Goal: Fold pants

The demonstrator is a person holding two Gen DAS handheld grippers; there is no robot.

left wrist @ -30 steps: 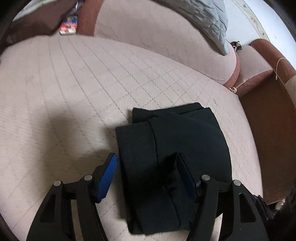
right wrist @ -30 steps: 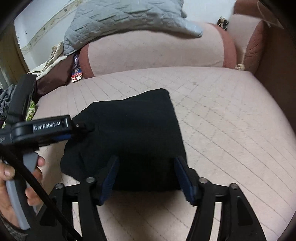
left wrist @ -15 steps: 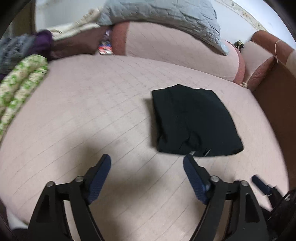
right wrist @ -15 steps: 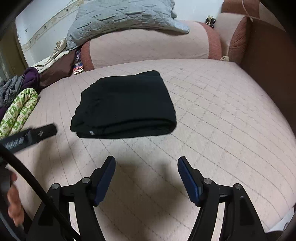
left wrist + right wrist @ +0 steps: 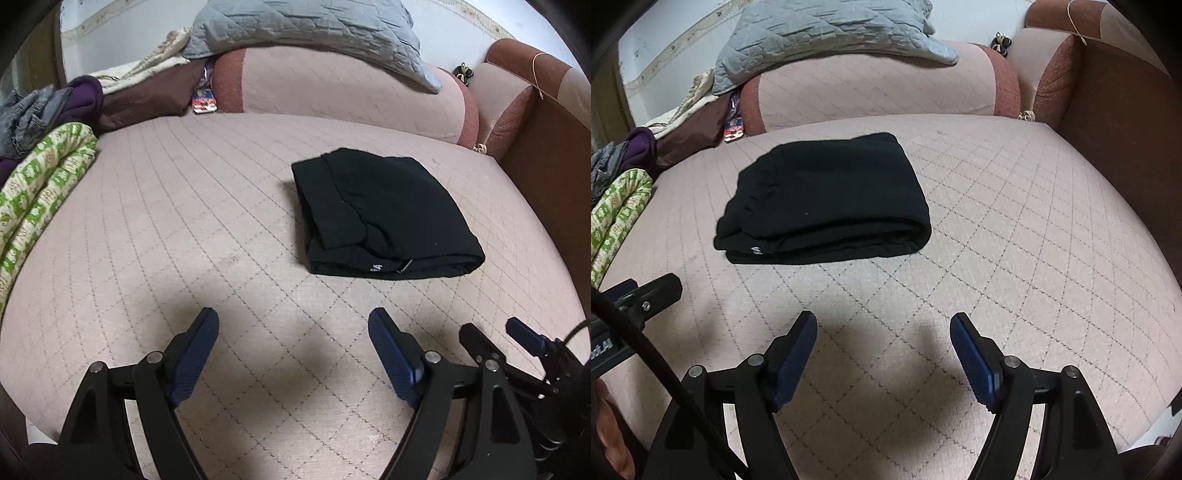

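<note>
Left wrist view shows the black pants (image 5: 384, 214) folded into a compact, layered rectangle on the pink quilted sofa seat (image 5: 184, 221), lying toward the seat's right half and nearer its back edge than its front edge. A small white label shows on the folded edge that faces the camera. The left tongs (image 5: 293, 332) hang above the seat's front part, jaws spread wide with nothing between the blue pads (image 5: 195, 354), well apart from the pants. At the lower right of that view the right tongs (image 5: 495, 339) appear from the side.

In the right wrist view the pants (image 5: 827, 195) lie left of centre on the sofa seat (image 5: 1015, 221), with a thick rounded fold along the near side. The right tongs (image 5: 882, 328) are likewise released, jaws wide apart and empty above the front of the seat, clear of the cloth. Part of the left tool and a hand (image 5: 609, 435) show at the left edge.

A grey quilted blanket (image 5: 306, 29) drapes over the sofa's back cushion (image 5: 332, 92). Along the seat's left edge lie a green-and-cream patterned cloth (image 5: 40, 184) and a heap of purple and grey clothes (image 5: 48, 107). A brown armrest (image 5: 1126, 129) bounds the right edge.
</note>
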